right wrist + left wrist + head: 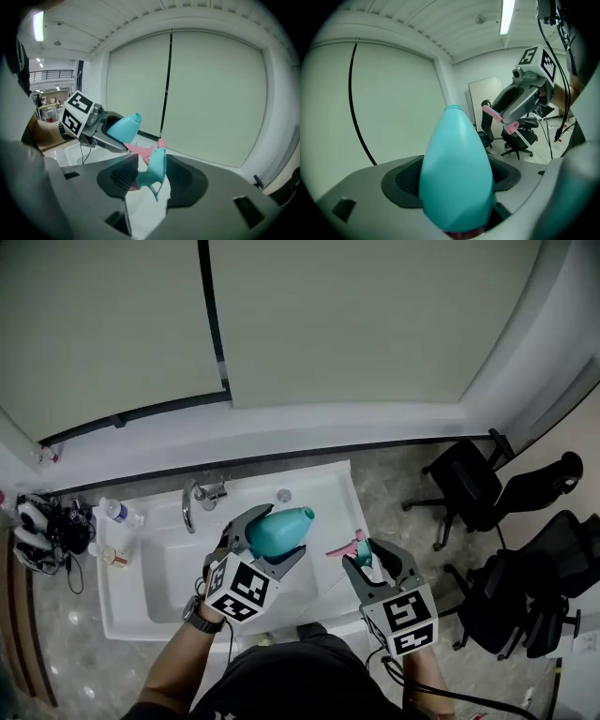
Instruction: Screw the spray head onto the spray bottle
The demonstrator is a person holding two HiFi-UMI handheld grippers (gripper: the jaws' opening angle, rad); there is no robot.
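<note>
One spray bottle (277, 532) points neck-outward along left gripper (285, 532) jaws.

Behind the white sink (112, 601) rise pale blinds (375, 315) parted by a dark vertical strip (211, 306); speckled grey floor (394, 474) lies right of the sink, with black office chairs (473, 486) farther right; a tap (190, 505) sits at its back

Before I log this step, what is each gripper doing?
Left gripper: shut on the spray bottle.
Right gripper: shut on the spray head.
</note>
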